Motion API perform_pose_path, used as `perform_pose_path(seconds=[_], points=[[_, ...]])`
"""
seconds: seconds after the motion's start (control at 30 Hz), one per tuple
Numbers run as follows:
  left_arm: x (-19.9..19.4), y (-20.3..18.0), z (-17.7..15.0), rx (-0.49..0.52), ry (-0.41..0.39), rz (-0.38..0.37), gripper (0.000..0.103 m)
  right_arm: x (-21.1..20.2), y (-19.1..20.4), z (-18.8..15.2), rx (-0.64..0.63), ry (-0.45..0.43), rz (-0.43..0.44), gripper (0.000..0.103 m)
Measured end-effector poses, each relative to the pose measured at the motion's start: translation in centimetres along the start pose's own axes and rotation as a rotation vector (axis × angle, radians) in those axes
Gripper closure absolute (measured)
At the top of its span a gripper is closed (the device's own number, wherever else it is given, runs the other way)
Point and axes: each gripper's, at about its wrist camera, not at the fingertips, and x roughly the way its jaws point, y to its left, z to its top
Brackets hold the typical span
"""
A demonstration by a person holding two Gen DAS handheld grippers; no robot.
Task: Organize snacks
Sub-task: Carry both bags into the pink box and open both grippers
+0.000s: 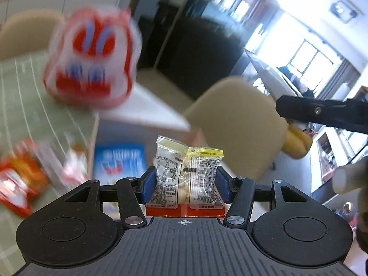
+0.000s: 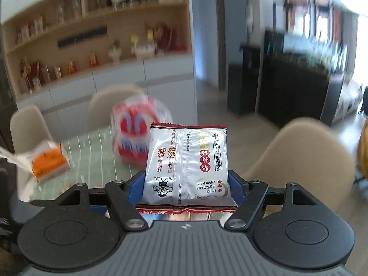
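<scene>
In the left wrist view my left gripper (image 1: 185,184) is shut on a clear nut packet (image 1: 187,172) with a yellow top strip and a red bottom seam, held upright between the blue pads. My right gripper (image 2: 186,186) is shut on a silver snack packet (image 2: 186,165) with red crimped edges, also held up off the table. A big red-and-white snack container (image 1: 92,59) stands blurred on the green mat (image 1: 30,115); it shows behind the silver packet as the same container (image 2: 135,135). One finger of the right gripper (image 1: 322,112) crosses the right of the left wrist view.
On the mat lie an orange-red packet (image 1: 16,184), a pink packet (image 1: 73,170) and a blue box (image 1: 119,163). An orange-and-white pack (image 2: 49,163) lies at the left. Beige chairs (image 1: 237,124) (image 2: 303,161) surround the table. A hand (image 1: 352,179) shows at the right edge.
</scene>
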Motion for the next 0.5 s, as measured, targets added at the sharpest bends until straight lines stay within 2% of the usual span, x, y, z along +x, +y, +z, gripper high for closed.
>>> perform_pose_path(seconds=[0.13, 0.3, 0.4, 0.5], points=[[4.2, 0.9, -2.7, 0.022, 0.094, 0.057, 0.042, 6.0, -0.7, -1.7, 0.005, 0.145, 0.038, 0.029], [4.6, -0.3, -4.5, 0.103, 0.091, 0.074, 0.041, 12.1, -0.5, -2.8, 0.019, 0.267, 0.085, 0.029], [4.2, -0.4, -5.4, 0.076, 0.094, 0.056, 0.040, 14.4, 0.5, -3.6, -0.010, 0.316, 0.112, 0.029], [3.8, 0.2, -5.7, 0.041, 0.073, 0.079, 0.042, 16.9, 1.5, -4.2, -0.046, 0.407, 0.132, 0.029]])
